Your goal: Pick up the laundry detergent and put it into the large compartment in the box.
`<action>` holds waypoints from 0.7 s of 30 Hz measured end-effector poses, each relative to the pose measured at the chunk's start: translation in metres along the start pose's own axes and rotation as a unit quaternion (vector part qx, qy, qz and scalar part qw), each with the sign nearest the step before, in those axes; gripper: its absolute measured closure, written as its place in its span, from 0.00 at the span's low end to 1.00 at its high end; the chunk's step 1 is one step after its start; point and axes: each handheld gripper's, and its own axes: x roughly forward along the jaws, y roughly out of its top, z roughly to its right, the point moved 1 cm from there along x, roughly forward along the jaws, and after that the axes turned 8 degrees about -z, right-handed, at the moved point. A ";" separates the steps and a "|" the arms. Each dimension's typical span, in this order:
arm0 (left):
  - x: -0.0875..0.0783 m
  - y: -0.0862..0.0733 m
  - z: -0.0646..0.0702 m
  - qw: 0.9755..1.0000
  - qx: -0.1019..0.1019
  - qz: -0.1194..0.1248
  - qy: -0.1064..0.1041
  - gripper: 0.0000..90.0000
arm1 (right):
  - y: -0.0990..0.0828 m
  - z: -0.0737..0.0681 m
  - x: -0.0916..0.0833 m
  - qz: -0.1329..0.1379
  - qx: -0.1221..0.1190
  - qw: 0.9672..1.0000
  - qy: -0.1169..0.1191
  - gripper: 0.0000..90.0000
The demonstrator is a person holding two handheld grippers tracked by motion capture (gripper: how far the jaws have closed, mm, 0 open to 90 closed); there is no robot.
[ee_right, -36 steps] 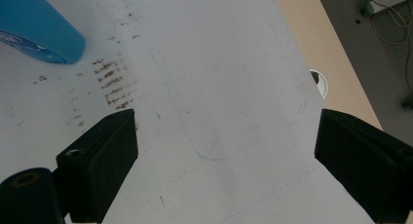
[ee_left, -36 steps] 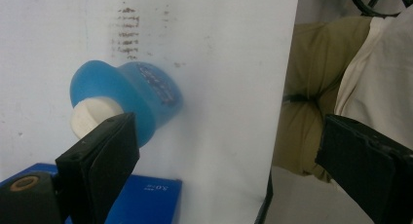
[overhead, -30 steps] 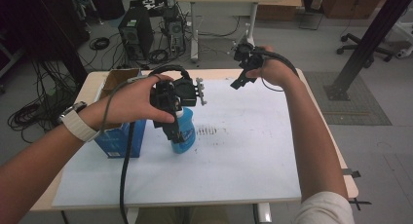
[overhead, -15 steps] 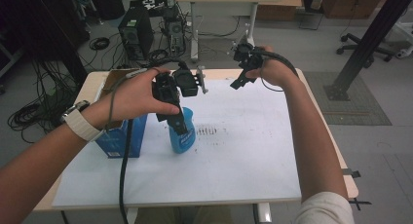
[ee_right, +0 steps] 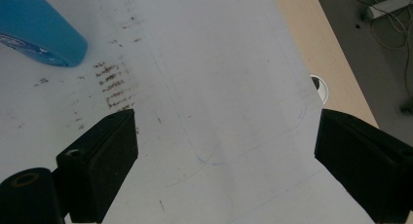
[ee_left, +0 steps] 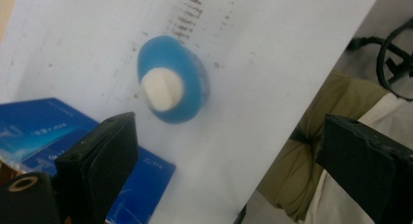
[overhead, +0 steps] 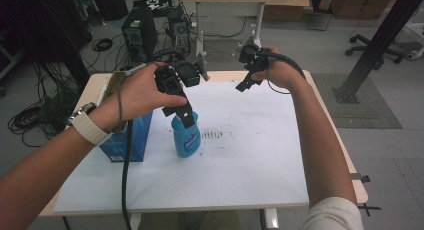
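bottle (overhead: 185, 137) is standing upright on the white sheet (overhead: 250, 160) just beside the box (overhead: 124, 140), looking placed. left gripper (overhead: 186, 112) is hovering above it, jaws apart and empty; right gripper (overhead: 246, 82) is waiting at the far edge, jaws also apart, little left to do.

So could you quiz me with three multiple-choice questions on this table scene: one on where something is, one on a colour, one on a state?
1. Where does the blue bottle stand?
A. right of the blue box
B. inside the box
C. on the floor

2. What colour is the bottle's cap?
A. red
B. white
C. black

3. How is the left tool?
A. shut on the bottle
B. lying flat on the table
C. open above the bottle

Answers: 1 A, the high view shows it beside the box; 2 B, the left gripper view looks down on a white cap; 3 C, its jaws stand wide apart.
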 end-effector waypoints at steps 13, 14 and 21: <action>-0.002 0.005 -0.016 0.996 -0.085 -0.004 -0.001 0.10 | -0.001 0.001 0.000 -0.002 -0.001 1.000 -0.001 0.10; -0.002 0.005 -0.016 0.996 -0.085 -0.004 -0.001 0.10 | -0.001 0.001 0.000 -0.002 -0.001 1.000 -0.001 0.10; -0.002 0.005 -0.023 0.995 -0.104 0.000 -0.005 0.10 | -0.001 0.001 0.000 -0.001 -0.001 1.000 -0.001 0.10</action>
